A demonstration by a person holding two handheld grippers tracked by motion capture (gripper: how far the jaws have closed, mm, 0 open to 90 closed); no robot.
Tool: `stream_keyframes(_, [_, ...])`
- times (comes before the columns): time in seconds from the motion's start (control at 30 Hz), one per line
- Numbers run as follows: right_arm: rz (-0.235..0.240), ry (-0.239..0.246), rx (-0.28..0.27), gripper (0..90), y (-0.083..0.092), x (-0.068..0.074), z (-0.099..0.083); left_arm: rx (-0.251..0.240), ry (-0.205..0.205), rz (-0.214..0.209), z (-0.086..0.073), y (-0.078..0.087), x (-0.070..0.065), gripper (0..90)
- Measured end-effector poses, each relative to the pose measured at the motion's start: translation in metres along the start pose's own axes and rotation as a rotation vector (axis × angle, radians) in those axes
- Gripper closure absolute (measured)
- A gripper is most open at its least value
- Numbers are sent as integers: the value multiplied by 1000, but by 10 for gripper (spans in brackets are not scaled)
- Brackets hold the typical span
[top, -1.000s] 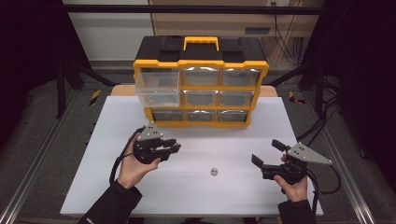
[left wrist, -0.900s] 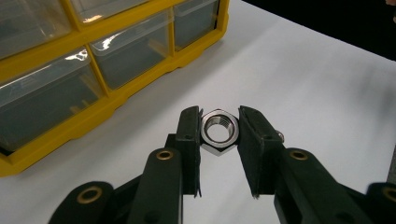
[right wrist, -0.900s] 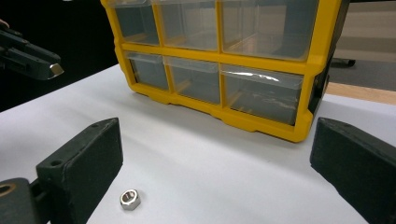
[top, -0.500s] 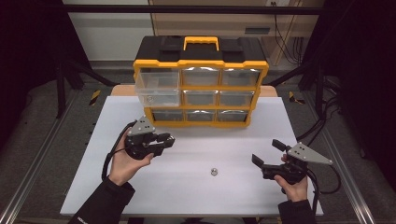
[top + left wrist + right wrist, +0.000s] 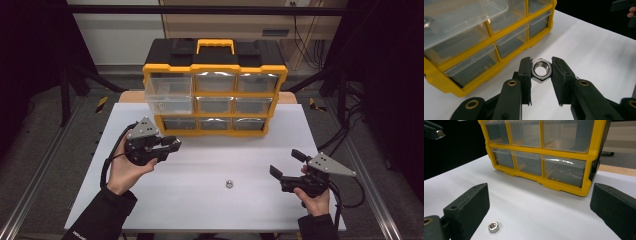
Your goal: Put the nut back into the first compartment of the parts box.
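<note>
At nine o'clock above the bench (image 5: 210, 200), the left claw (image 5: 541, 70) clenches a nut (image 5: 541, 70) near the organizer (image 5: 215, 95). The right claw (image 5: 285, 165) gapes at four; another nut (image 5: 229, 184) lies between.

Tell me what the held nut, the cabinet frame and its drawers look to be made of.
Nut: likely steel, polished; bright silvery glints and threaded bore.
Cabinet frame: seemingly moulded plastic, yellow, dull sheen.
Drawers: clear plastic by the look; you see through them, with soft reflections.
</note>
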State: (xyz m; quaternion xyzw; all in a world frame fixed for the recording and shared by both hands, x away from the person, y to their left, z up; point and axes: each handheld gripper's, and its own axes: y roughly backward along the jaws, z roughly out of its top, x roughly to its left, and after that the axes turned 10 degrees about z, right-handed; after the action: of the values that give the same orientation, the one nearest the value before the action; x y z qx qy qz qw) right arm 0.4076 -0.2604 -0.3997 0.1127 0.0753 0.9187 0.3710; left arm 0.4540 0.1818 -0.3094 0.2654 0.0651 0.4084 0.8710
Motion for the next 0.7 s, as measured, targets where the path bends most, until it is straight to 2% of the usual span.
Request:
stream_keyframes(0.43, [-1,-4,0,30,0,0,0,-24,-19,35,24,22,9,693])
stream_keyframes(0.7, [1,-1,0,30,0,0,0,-17,-39,57,37,32,13,693])
